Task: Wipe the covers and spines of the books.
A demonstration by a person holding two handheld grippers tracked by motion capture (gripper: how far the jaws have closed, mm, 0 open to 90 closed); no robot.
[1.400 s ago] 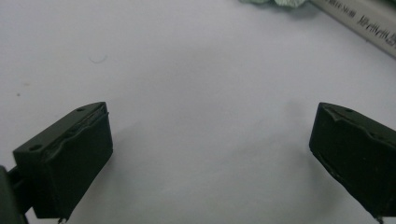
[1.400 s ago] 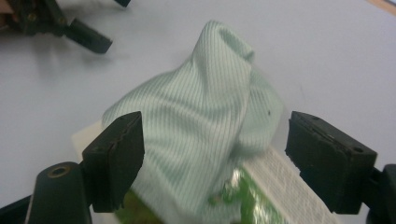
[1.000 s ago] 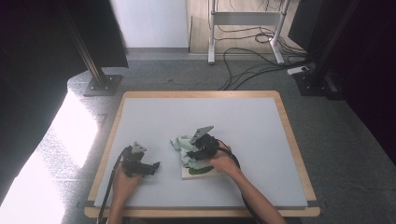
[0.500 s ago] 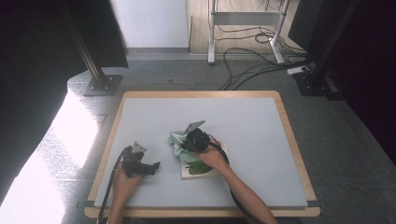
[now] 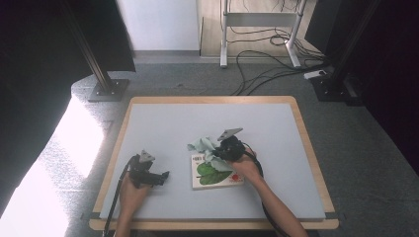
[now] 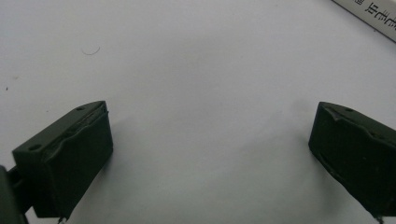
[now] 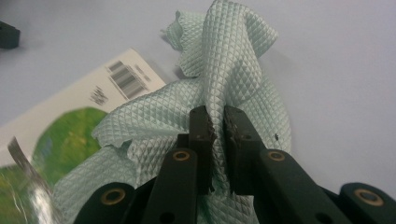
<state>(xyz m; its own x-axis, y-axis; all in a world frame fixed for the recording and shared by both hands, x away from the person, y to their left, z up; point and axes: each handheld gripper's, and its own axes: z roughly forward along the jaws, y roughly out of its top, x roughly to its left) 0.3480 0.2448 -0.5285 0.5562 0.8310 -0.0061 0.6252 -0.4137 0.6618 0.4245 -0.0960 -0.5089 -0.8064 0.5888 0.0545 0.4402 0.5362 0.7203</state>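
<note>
A mint-green waffle cloth [image 5: 201, 146] lies crumpled on the pale mat, partly over the top edge of a white book [image 5: 217, 177] with a green leaf on its cover. My right gripper [image 5: 216, 154] is shut on a raised fold of the cloth [image 7: 229, 56]; in the right gripper view its jaws [image 7: 218, 119] pinch the fabric, with the book's barcode corner [image 7: 116, 81] to the left. Over bare mat left of the book, my left gripper [image 5: 160, 177] rests low with its jaws [image 6: 210, 140] open and nothing between them. The book's edge [image 6: 369, 14] shows far off.
The mat sits in a wooden frame [image 5: 212, 99]. There is free mat behind and to the right of the book. Beyond the table are a black stand base [image 5: 108, 89], floor cables [image 5: 267, 69] and a metal rack's legs [image 5: 225, 59].
The right gripper swung left over the cloth, then came back right with the cloth bunched in it. The left gripper has not moved.
</note>
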